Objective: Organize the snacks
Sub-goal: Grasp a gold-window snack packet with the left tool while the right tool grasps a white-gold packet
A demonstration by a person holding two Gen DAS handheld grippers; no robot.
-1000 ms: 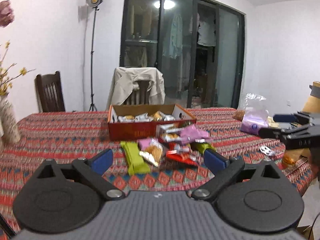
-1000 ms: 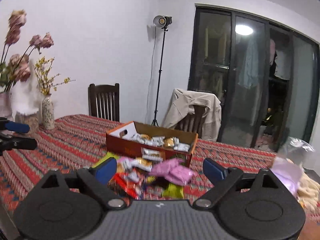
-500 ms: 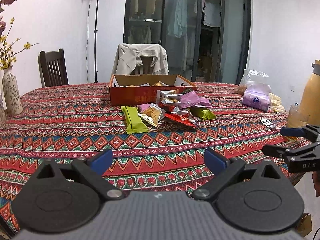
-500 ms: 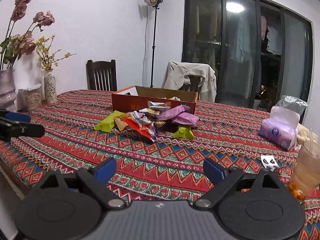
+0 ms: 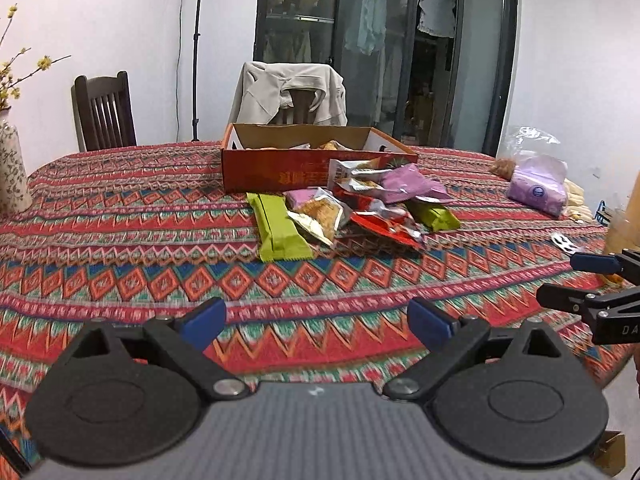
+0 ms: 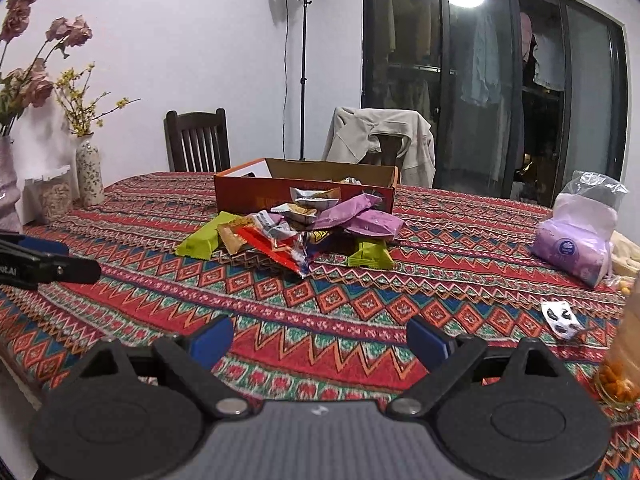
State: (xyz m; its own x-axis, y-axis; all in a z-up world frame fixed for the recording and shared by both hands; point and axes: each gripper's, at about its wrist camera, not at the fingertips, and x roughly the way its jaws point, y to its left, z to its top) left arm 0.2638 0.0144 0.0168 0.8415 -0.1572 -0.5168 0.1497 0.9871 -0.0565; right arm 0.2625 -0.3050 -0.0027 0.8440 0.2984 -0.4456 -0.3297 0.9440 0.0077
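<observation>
A loose pile of snack packets (image 5: 352,208) (image 6: 296,228) lies on the patterned tablecloth in front of an open orange cardboard box (image 5: 316,160) (image 6: 304,194) that holds more packets. A green bar (image 5: 278,228) (image 6: 200,238) lies at the pile's left, purple packets (image 5: 408,186) (image 6: 362,216) at its right. My left gripper (image 5: 316,322) is open and empty, well short of the pile. My right gripper (image 6: 320,338) is open and empty too, also near the table's front edge. Each gripper shows at the edge of the other's view.
The table (image 5: 120,220) carries a flowered vase (image 6: 90,172) and a jar (image 6: 54,196) at the left. A purple tissue pack (image 6: 572,248) in a plastic bag, a small wrapper (image 6: 560,314) and a cup of snacks (image 6: 620,364) sit at the right. Two chairs stand behind.
Both grippers have pulled back and dropped lower, from right over the pile to near the table's front edge. The snacks and box have not moved.
</observation>
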